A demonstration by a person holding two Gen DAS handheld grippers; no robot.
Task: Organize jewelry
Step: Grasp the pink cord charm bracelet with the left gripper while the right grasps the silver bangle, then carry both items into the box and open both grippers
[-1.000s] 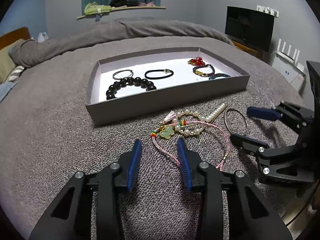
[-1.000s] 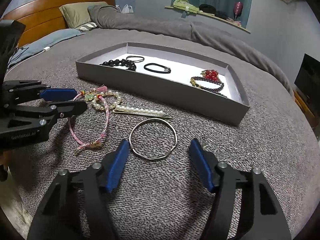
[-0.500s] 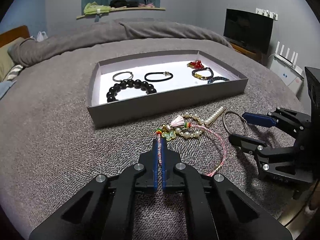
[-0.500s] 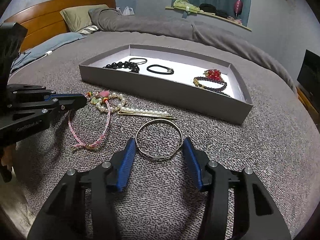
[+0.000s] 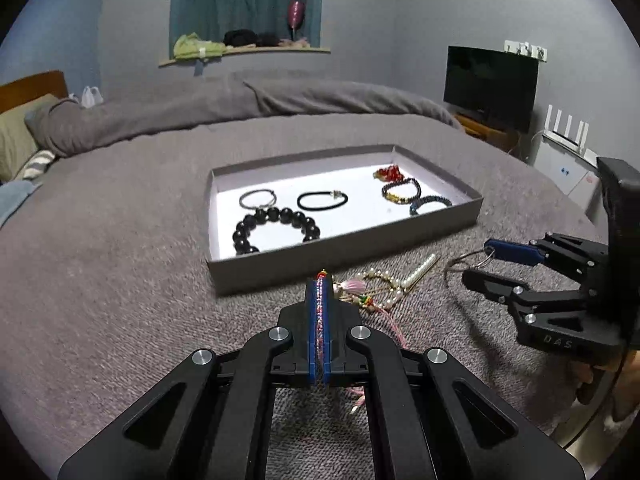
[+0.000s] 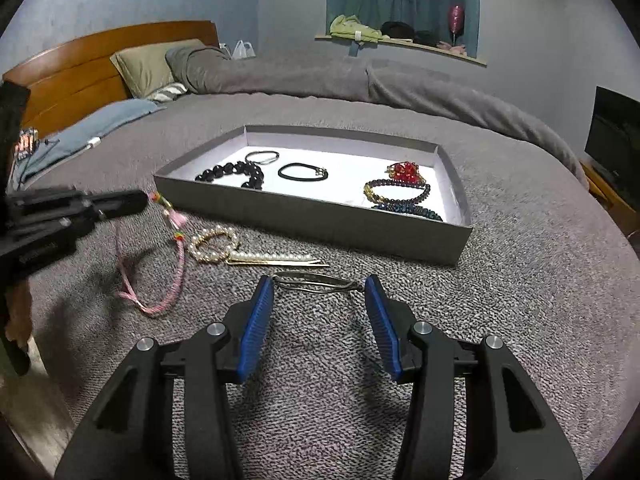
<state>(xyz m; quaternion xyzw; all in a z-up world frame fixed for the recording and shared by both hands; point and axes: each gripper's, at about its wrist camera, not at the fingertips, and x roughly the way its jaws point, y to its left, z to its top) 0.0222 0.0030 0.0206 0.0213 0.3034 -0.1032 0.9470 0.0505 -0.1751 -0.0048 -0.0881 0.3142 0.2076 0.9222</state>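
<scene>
Left hand-held gripper pinches the pink cord bracelet, lifted off the bed; the tray lies straight ahead. Right hand-held gripper holds the metal ring crosswise between spread pads.

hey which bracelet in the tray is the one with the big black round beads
The black bead bracelet, at the tray's near left corner in the left wrist view. Its beads are far larger than any other piece's there.

Bedroom: bed, pillow, television.
</scene>
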